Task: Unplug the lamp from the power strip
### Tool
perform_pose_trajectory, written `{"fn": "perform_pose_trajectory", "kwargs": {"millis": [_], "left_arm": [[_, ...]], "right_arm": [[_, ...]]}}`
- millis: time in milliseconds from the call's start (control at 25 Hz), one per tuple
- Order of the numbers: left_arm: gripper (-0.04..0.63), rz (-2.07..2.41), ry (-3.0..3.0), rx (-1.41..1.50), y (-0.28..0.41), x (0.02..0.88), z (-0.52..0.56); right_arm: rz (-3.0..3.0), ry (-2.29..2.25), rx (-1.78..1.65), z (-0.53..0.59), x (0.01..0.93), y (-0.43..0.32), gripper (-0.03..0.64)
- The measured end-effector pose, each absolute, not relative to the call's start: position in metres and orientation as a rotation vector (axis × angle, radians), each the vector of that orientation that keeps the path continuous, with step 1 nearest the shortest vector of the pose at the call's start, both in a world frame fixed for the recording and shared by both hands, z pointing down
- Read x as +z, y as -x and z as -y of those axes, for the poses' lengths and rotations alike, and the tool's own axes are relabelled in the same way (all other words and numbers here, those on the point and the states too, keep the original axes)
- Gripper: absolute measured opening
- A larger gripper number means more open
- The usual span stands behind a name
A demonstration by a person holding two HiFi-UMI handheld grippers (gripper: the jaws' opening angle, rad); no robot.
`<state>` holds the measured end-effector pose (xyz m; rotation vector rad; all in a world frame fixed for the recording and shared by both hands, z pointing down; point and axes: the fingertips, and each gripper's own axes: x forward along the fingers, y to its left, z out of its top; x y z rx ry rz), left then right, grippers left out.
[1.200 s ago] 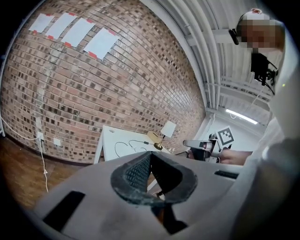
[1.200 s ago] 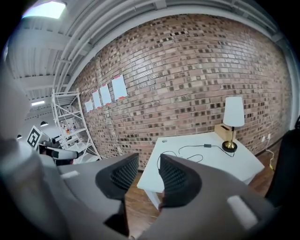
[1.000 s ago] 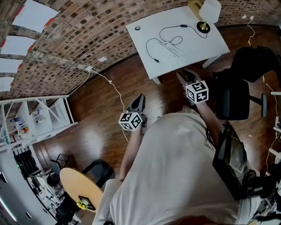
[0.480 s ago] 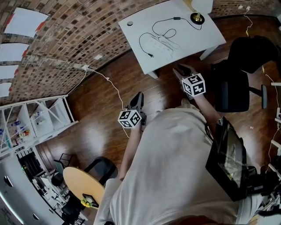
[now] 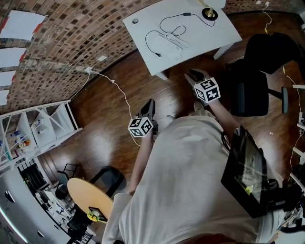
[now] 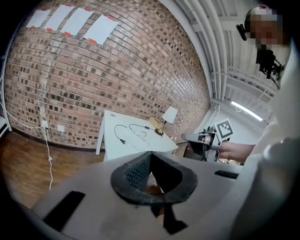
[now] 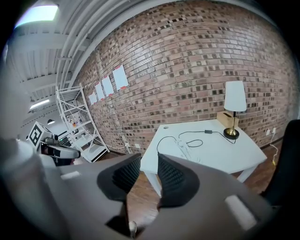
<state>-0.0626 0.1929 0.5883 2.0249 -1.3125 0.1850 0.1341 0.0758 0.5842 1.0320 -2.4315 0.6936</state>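
The lamp stands at the far right corner of the white table; the head view shows only its base. Its black cord loops across the top, and the plug lies loose near the pale power strip. Both grippers hang over the wooden floor, short of the table. The left gripper is shut with nothing in it. The right gripper points at the table; its jaws are closing, still apart, with nothing between them.
A black office chair stands right of the right gripper. A white cable runs from the brick wall across the floor. White shelves stand at the left, and a round wooden top is behind the person.
In the head view the table has slid up and to the left. Both grippers have stayed over the floor, the right one shifting slightly left.
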Motion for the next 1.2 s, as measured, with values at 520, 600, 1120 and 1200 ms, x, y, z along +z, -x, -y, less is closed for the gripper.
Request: {"fn": "perform_pose_trajectory", "kwargs": {"millis": [520, 600, 1120, 1200], "left_arm": [[0.005, 1.309, -1.986, 0.239, 0.057, 0.612, -0.211], [0.005, 1.308, -1.988, 0.241, 0.055, 0.612, -0.212], [0.005, 1.293, -1.972, 0.255, 0.047, 0.619, -0.224], [0.005, 1.288, -1.972, 0.262, 0.045, 0.619, -0.225]], "right_arm": [[2.373, -0.966, 0.723, -0.101, 0.615, -0.151, 0.097], [2.370, -0.967, 0.730, -0.103, 0.616, -0.154, 0.095], [2.241, -0.827, 0.470, -0.130, 0.632, -0.153, 0.048], [2.181, -0.796, 0.377, -0.133, 0.634, -0.156, 0.040]]}}
